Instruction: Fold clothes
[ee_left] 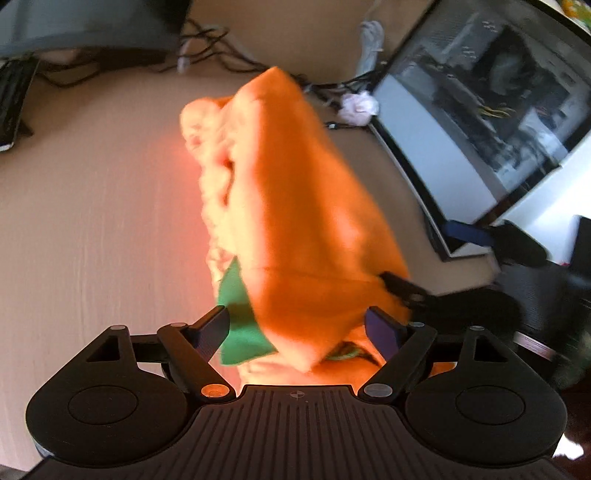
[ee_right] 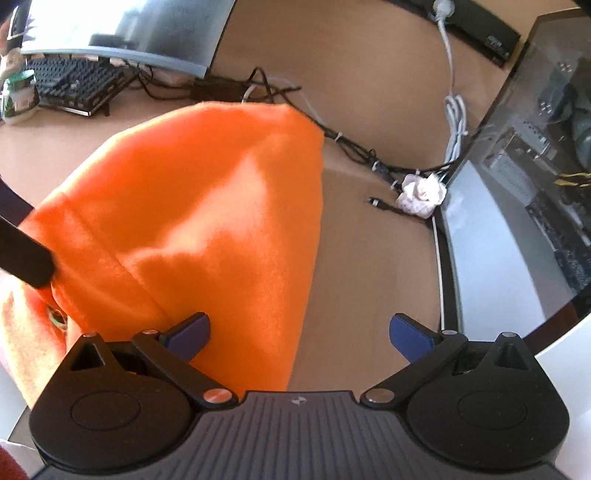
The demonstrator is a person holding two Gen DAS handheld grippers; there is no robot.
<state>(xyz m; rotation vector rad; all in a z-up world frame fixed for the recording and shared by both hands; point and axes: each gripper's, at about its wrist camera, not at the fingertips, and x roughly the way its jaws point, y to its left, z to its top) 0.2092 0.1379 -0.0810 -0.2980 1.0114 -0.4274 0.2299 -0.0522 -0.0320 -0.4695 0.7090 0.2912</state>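
Observation:
An orange fleece garment (ee_left: 295, 206) with a green patch (ee_left: 236, 325) lies bunched on the tan table (ee_left: 92, 203). My left gripper (ee_left: 301, 326) stands wide, with the garment's near corner between its blue pads; the cloth sits beside both pads, and I see no pinch. In the right wrist view the same garment (ee_right: 192, 221) fills the left half. My right gripper (ee_right: 301, 334) is open: its left pad is at the cloth's edge and its right pad is over bare table. One black finger (ee_right: 26, 254) of the left gripper touches the garment's hem. A right gripper finger (ee_left: 402, 288) shows at the cloth's right edge.
A computer case with a glass side (ee_right: 535, 184) stands along the right. Black and white cables (ee_right: 351, 147) and a crumpled tissue (ee_right: 421, 192) lie beyond the garment. A keyboard (ee_right: 74, 81), a curved monitor (ee_right: 122, 29) and a small jar (ee_right: 18, 99) are at the far left.

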